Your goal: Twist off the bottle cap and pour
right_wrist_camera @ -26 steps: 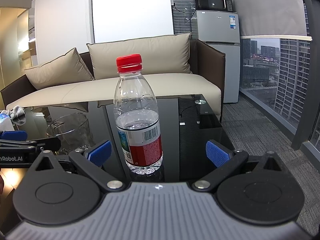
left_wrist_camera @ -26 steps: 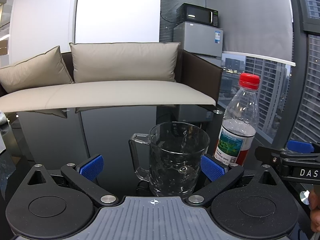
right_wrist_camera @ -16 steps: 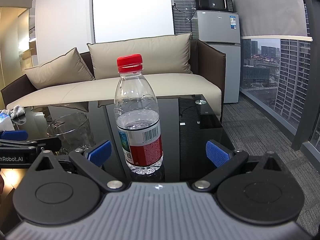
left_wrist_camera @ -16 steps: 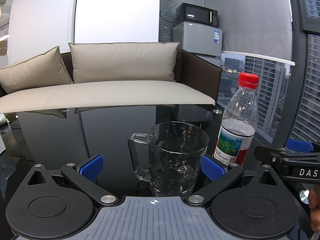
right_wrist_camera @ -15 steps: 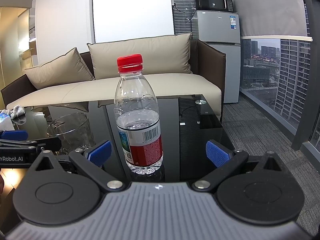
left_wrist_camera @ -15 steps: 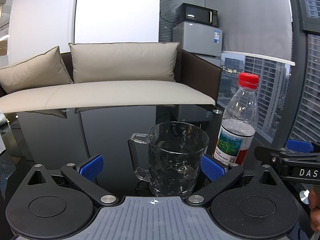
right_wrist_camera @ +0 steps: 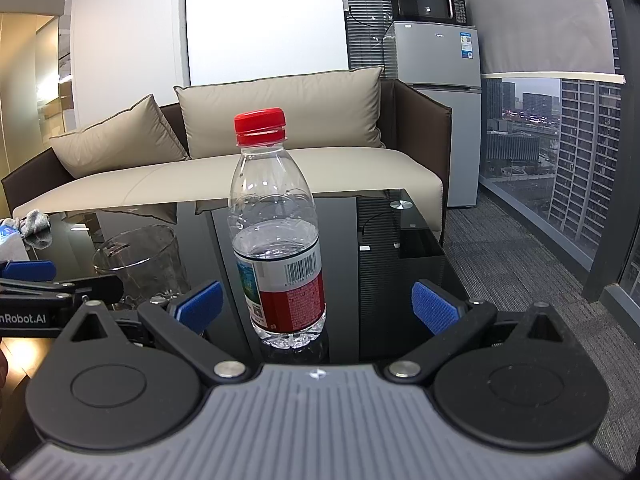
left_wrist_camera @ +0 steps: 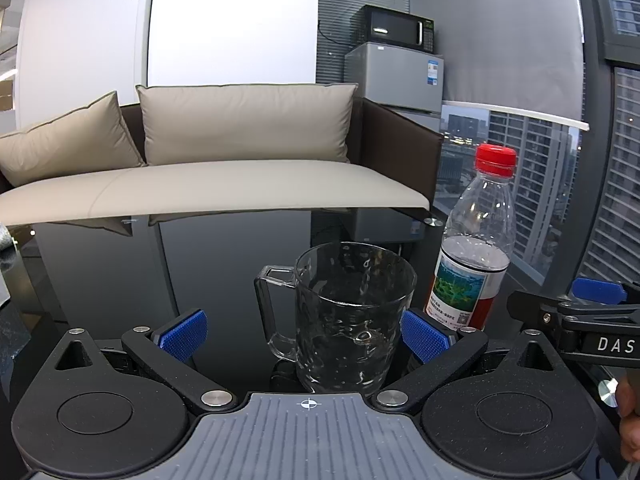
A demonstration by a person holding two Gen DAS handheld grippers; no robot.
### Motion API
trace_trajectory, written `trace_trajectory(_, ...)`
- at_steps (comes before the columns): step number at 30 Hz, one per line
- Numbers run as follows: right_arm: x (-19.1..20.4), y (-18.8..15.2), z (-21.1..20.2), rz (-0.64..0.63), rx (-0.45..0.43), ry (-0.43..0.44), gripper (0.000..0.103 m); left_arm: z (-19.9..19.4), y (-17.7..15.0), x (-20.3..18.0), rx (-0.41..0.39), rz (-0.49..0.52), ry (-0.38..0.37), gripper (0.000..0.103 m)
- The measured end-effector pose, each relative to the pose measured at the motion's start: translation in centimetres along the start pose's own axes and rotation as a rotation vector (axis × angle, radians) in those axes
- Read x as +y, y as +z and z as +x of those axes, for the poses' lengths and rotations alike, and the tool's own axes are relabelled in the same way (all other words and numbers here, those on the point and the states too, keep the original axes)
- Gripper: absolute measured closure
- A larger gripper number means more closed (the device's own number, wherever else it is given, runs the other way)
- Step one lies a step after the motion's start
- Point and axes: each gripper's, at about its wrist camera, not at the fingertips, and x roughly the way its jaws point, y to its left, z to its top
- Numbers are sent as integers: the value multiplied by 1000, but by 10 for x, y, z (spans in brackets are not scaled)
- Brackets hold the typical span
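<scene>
Sitting dead center of the right wrist view, the bottle [right_wrist_camera: 276, 240] stands upright on the black table [right_wrist_camera: 384, 248], red cap [right_wrist_camera: 260, 121] on, between the right gripper [right_wrist_camera: 316, 304] jaws spread wide, untouched. Left gripper [left_wrist_camera: 304, 332] jaws gape wide around the glass mug [left_wrist_camera: 352, 312], lower middle of its view.

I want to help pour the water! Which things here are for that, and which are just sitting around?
For the job:
water bottle
red cap
glass mug
left gripper
right gripper

Just lying about:
sofa
microwave
small fridge
grey cloth
</scene>
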Motion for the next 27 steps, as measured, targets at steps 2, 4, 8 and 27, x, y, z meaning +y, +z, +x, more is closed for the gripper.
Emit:
trace_trajectory(2,0,0,0,0,0,0,0,2,-1,-1,0,-2,1,1)
trace_trajectory(4,0,1,0,0,0,1,0,3,-1,-2,-2,-4,-1,1)
trace_trajectory(8,0,1,-1,-1,0,1,0,1,-3,-2,-1,-2,-2,1)
trace_trajectory(27,1,2,-1,-3,1,3,0,-3,-1,1,10,-1,-2,1)
